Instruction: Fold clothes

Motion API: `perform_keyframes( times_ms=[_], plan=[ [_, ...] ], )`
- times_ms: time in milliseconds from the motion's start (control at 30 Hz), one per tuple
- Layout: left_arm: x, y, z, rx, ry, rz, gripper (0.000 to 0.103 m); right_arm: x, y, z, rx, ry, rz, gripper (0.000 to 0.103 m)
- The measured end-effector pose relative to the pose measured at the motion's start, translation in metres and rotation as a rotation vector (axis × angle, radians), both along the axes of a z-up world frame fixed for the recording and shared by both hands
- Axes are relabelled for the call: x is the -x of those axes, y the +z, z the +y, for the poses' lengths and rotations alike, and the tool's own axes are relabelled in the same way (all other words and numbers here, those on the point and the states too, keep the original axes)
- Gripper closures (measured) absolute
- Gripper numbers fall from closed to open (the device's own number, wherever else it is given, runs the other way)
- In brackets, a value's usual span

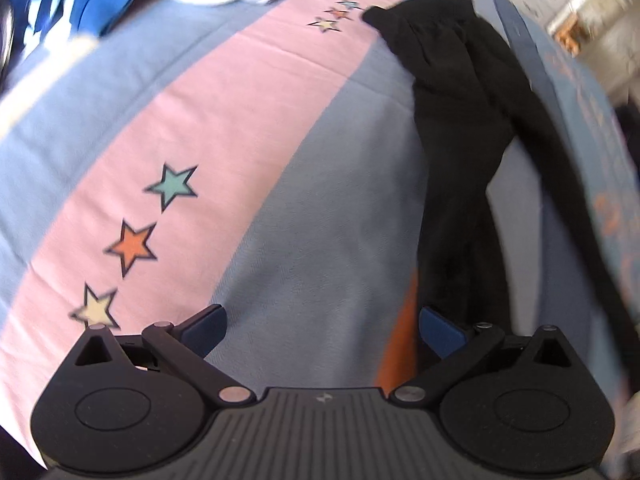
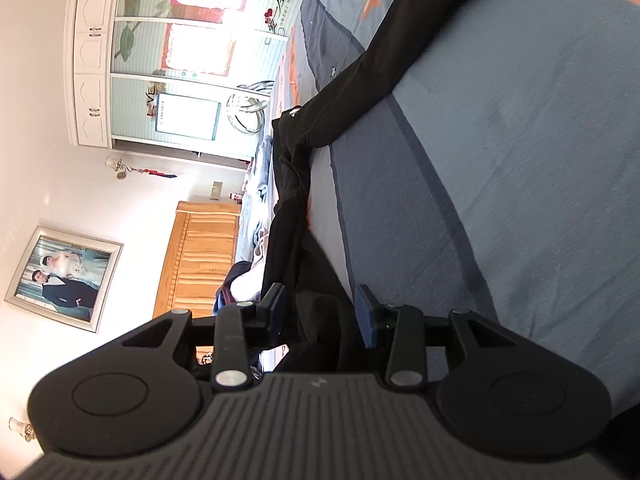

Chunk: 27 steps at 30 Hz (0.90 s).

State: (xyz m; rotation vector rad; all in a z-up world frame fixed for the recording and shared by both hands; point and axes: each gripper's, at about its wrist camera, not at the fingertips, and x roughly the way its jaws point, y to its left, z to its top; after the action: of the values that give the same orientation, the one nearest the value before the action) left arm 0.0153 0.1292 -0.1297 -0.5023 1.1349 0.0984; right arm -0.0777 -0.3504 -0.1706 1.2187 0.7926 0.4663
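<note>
on striped bedspread [image 1: 224,92], limp black trousers [image 1: 452,120]

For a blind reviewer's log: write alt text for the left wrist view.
The left gripper hangs open over a bedspread striped pink and blue with small stars, its fingers empty. A long black garment lies stretched along the right side, one end passing beside the right finger. Blue and grey clothes sit blurred at the far edge.

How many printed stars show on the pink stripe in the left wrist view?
6: near group teal star, orange star, cream star; a blurred far trio. Others may be hidden.
</note>
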Motion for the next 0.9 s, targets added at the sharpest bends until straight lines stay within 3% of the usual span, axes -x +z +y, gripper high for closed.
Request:
perform_keyframes(
  times_ms=[167, 367, 500, 600, 667, 800, 900],
  plan=[
    [0.008, 0.014, 0.017, 0.233, 0.032, -0.056, 0.001, -0.001, -0.002, -0.003, -0.010, -0.003, -0.007, 0.062],
    [0.016, 0.013, -0.029, 0.488, -0.196, -0.185, 0.001, 0.000, -0.007, 0.000, 0.002, 0.013, -0.001, 0.062],
    [0.017, 0.010, -0.043, 0.365, -0.229, -0.142, 0.002, 0.002, -0.006, -0.004, 0.011, 0.007, -0.006, 0.062],
    [0.022, 0.011, -0.038, 0.242, -0.191, -0.095, 0.013, 0.002, -0.005, -0.006, 0.016, 0.004, -0.016, 0.062],
    [0.022, 0.010, -0.033, 0.174, -0.172, -0.077, 0.031, 0.002, -0.003, -0.005, 0.023, 0.008, -0.021, 0.062],
    [0.016, -0.005, -0.026, 0.171, -0.144, -0.034, 0.077, 0.000, -0.005, -0.001, 0.030, 0.022, -0.018, 0.062],
    [0.012, -0.009, -0.027, 0.173, -0.138, -0.043, 0.095, 0.000, -0.006, 0.001, 0.034, 0.027, -0.013, 0.062]
  ],
)
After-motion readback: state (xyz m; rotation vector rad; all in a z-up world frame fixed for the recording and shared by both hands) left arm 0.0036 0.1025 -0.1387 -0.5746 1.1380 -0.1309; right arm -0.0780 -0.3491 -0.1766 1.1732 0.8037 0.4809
